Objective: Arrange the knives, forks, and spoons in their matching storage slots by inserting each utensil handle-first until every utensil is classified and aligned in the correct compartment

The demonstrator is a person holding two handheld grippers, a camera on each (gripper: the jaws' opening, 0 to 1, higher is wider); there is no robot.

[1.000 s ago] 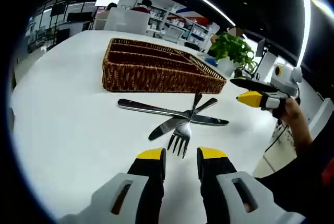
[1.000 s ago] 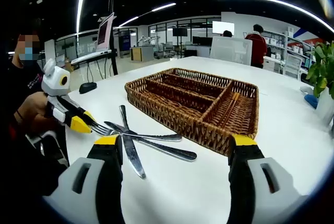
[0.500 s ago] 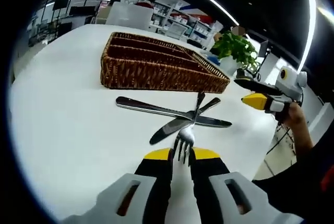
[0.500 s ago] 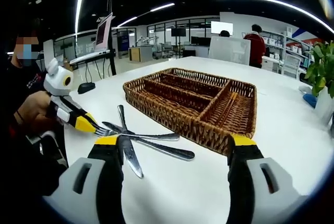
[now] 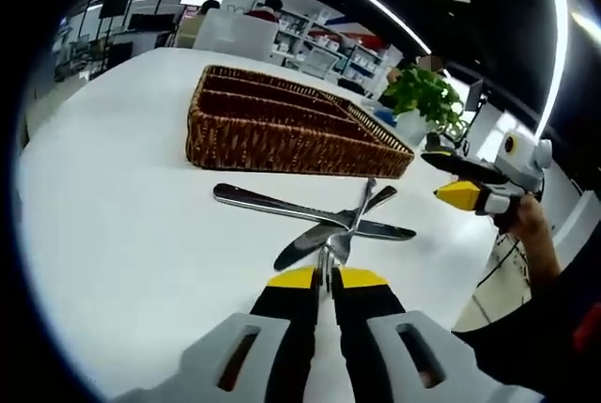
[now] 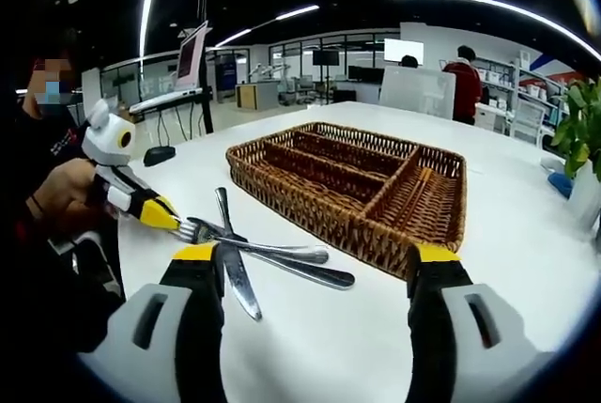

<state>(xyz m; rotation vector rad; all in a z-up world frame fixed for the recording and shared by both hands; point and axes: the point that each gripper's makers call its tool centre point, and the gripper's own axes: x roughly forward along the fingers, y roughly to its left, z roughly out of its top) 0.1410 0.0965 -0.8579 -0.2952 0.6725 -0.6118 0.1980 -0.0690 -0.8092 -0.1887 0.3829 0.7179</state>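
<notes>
Fork (image 5: 340, 241) tines hidden between left gripper (image 5: 325, 280) jaws

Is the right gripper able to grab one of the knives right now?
Probably yes. The right gripper is open and a knife lies on the table just ahead by its left jaw. The fork, held by the left gripper, crosses over the knives, which might get in the way.
</notes>
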